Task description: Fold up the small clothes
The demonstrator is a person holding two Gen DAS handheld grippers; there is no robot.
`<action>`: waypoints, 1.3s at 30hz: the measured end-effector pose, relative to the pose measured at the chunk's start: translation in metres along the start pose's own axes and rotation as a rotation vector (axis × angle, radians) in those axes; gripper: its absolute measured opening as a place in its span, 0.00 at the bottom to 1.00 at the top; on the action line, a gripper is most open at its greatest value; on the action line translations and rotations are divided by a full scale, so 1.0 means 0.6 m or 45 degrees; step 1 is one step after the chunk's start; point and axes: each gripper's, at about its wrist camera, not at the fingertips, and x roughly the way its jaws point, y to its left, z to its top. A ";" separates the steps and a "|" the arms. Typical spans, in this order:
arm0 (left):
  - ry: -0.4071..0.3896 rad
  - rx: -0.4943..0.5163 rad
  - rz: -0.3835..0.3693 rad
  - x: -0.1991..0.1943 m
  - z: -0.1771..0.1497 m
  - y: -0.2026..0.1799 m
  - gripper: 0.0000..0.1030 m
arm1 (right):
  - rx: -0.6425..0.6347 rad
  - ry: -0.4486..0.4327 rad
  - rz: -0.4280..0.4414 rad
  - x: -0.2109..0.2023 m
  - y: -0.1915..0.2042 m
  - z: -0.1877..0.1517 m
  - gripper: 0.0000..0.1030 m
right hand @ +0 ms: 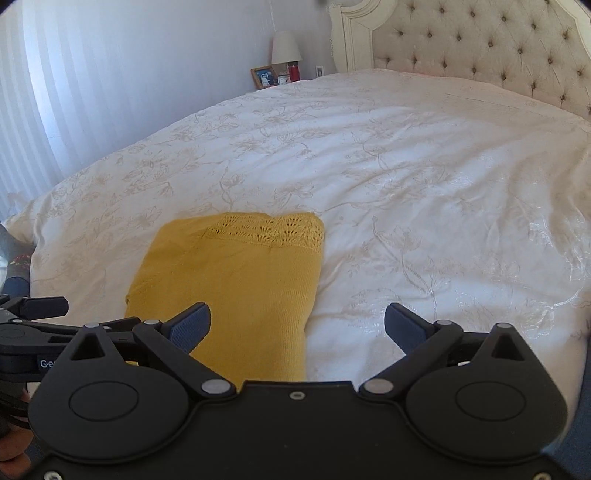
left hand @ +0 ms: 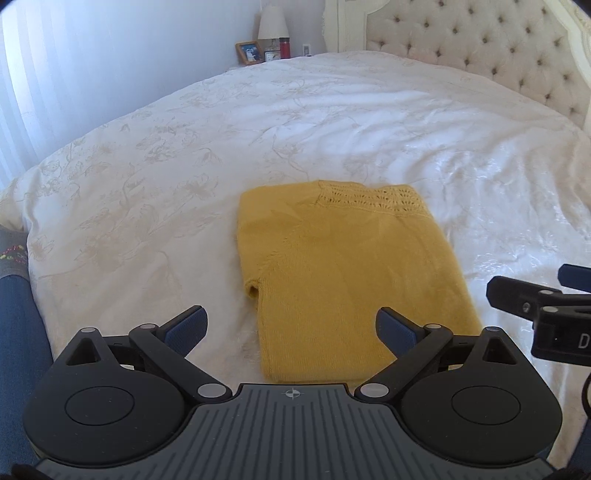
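A yellow knit sweater (left hand: 343,273) lies folded into a flat rectangle on the white bedspread (left hand: 221,147), lace-patterned edge at the far side. It also shows in the right wrist view (right hand: 236,280). My left gripper (left hand: 290,326) is open and empty, held just above the sweater's near edge. My right gripper (right hand: 297,325) is open and empty, over the sweater's right edge. The right gripper's side shows at the right of the left wrist view (left hand: 535,306). The left gripper shows at the left edge of the right wrist view (right hand: 33,317).
A tufted headboard (left hand: 480,48) stands at the far right. A nightstand with a lamp (left hand: 272,24), a picture frame (left hand: 248,52) and a red bottle (left hand: 284,47) is at the back. A blue-clad leg (left hand: 18,325) is at the bed's left edge.
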 end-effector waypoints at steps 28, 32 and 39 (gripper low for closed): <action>0.024 0.018 0.003 -0.033 -0.045 -0.020 0.96 | 0.130 0.020 -0.001 -0.044 -0.007 -0.050 0.98; 0.018 0.000 0.022 -0.034 -0.041 -0.011 0.96 | 0.144 0.022 -0.010 -0.044 -0.012 -0.049 0.98; 0.020 -0.021 0.043 -0.031 -0.034 0.006 0.96 | 0.145 0.042 -0.012 -0.042 -0.013 -0.050 0.98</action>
